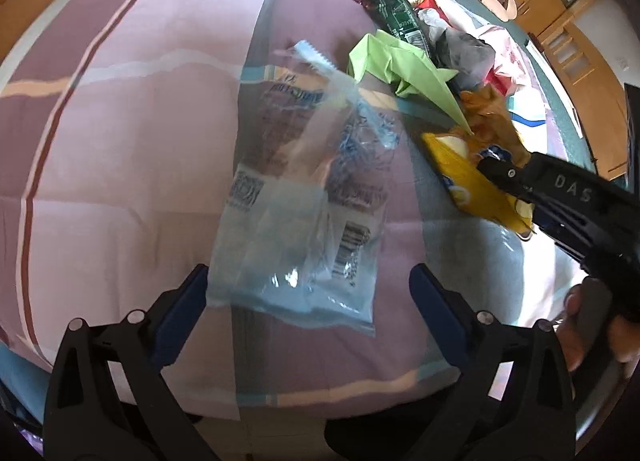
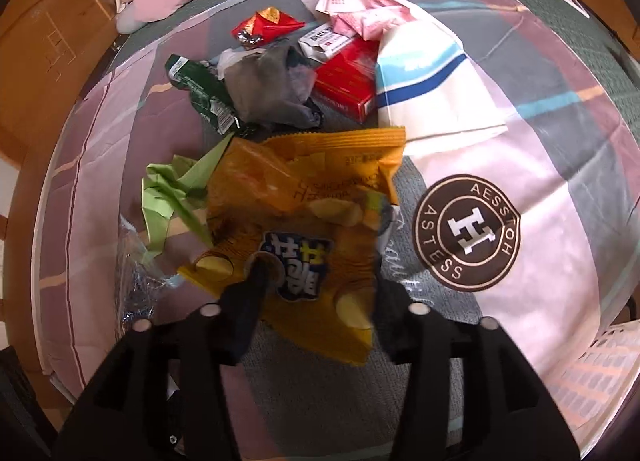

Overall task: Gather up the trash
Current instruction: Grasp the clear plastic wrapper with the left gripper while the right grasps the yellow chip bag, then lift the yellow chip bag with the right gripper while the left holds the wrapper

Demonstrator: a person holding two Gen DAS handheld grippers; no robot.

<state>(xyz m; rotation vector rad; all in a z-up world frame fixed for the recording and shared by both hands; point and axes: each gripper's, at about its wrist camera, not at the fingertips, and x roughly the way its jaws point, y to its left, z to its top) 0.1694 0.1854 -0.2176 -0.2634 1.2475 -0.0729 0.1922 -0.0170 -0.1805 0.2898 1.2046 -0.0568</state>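
Looking down from the left wrist, the view is filled by a clear plastic bag [image 1: 304, 197] with printed text and a barcode, lying flat on the pink and grey bedsheet [image 1: 120, 141] at the centre of the frame. The left gripper [image 1: 308, 301] stands spread wide, its blue-padded fingers [image 1: 184, 301] on either side of the bag's lower edge, with the pads not pressing on it. Only this view shows the right gripper from outside: a black body at the right edge, its tip [image 1: 500, 169] resting on the yellow snack bag [image 1: 468, 185], with part of a hand [image 1: 580, 325] at the lower right.

From the right wrist, the clear bag shrinks to a sliver at the left edge [image 2: 136, 273], while the yellow snack bag [image 2: 312, 213] lies at the centre. The right gripper [image 2: 316, 293] is part-way spread, with the bag's lower half between its fingers; one finger [image 2: 256, 281] lies on the printed face, and whether the pads pinch the bag I cannot tell.

This view alone lays out the whole pile in the upper half: a crumpled green paper [image 2: 172, 189] at the left, a dark green wrapper [image 2: 200, 93], a grey plastic bag [image 2: 268, 89], a red box [image 2: 348, 81], a red foil wrapper [image 2: 268, 25], a pink paper [image 2: 360, 9] and a white bag with blue stripes [image 2: 432, 85]. A round brown logo [image 2: 466, 233] is printed on the sheet at the right.
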